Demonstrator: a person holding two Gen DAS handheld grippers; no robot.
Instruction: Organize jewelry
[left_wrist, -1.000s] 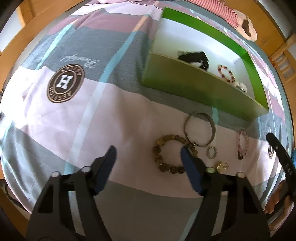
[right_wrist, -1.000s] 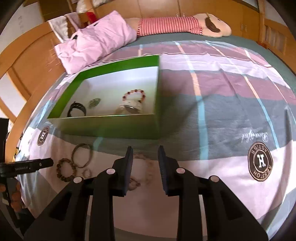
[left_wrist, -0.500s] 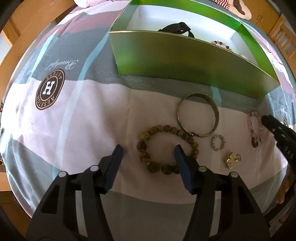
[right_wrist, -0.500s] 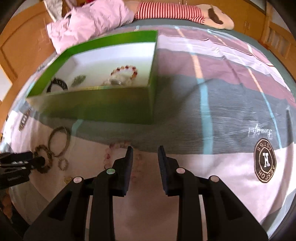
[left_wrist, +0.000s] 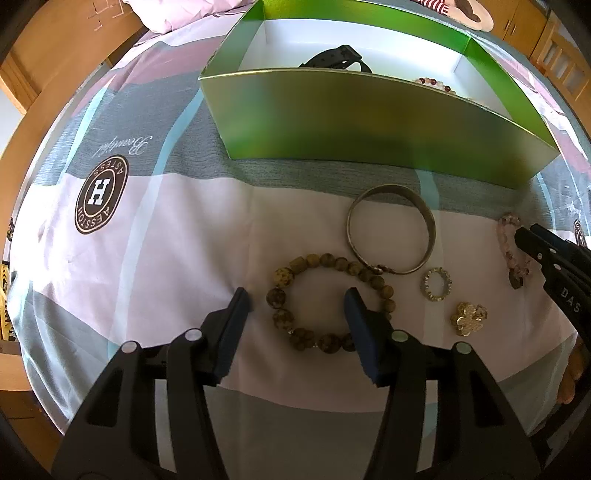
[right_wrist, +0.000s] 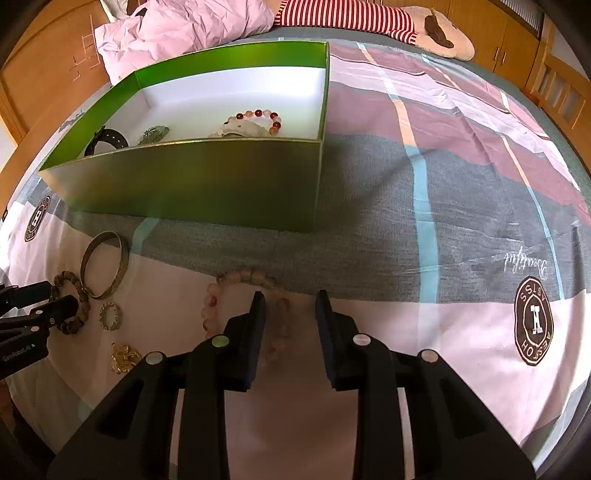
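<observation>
A brown bead bracelet (left_wrist: 282, 277) lies on the bedspread. My left gripper (left_wrist: 297, 297) is open over it: the bracelet's left side sits between the fingers and the right finger stands inside the loop. A pale pink bead bracelet (right_wrist: 210, 299) lies in front of the green box (right_wrist: 207, 181). My right gripper (right_wrist: 290, 297) is open low over it, with its right side between the fingers and partly hidden. In the left wrist view the right gripper (left_wrist: 546, 254) shows at the edge, by the pink bracelet (left_wrist: 508, 221).
A metal bangle (left_wrist: 428, 229), a small sparkly ring (left_wrist: 426, 286) and a gold flower brooch (left_wrist: 467, 317) lie between the two bracelets. The box holds a black strap (right_wrist: 107, 140), a red bead bracelet (right_wrist: 258, 112) and more pieces. A pink pillow (right_wrist: 177, 29) lies behind.
Both grippers have come down closer to the bedspread. The left one's jaws have narrowed and now straddle the brown bracelet's left side. The right one now straddles the pink bracelet.
</observation>
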